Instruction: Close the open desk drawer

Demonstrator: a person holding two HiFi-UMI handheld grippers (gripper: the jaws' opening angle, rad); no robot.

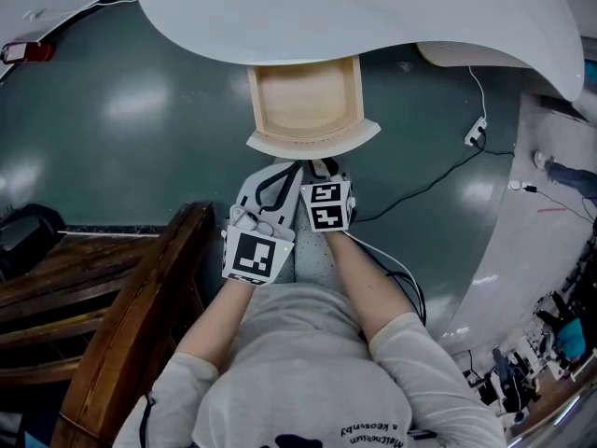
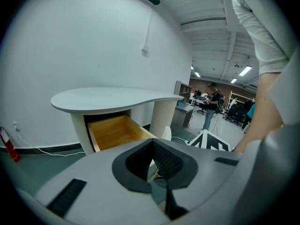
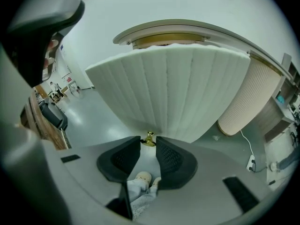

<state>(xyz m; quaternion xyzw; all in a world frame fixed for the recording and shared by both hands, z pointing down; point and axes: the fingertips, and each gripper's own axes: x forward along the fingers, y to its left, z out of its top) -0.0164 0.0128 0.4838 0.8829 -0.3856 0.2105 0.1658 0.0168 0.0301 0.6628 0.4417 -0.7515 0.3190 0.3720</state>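
Facing the right gripper (image 3: 148,143) at twelve o'clock is the fluted white drawer front (image 3: 173,93). Its small brass knob (image 3: 149,138) sits just past the fingertips, in line with the gap between them. The jaws stand well apart, and the pads press on nothing.

In the head view, the drawer (image 1: 305,105) juts out from under the white desk (image 1: 354,7), wooden floor bare. Its long axis runs from twelve to six o'clock, so closing it likely means a straight push towards twelve. The right gripper (image 1: 322,168) is the nearer one, its tips nearly at the curved front panel. The left gripper (image 1: 277,174) lies just beside it at nine o'clock and a little further back. In its own view the left gripper (image 2: 151,142) looks closed, jaws meeting at the tips with nothing between them. From there the open drawer shows at about eleven o'clock.

By count there are one drawer, one knob, one desk and two grippers.
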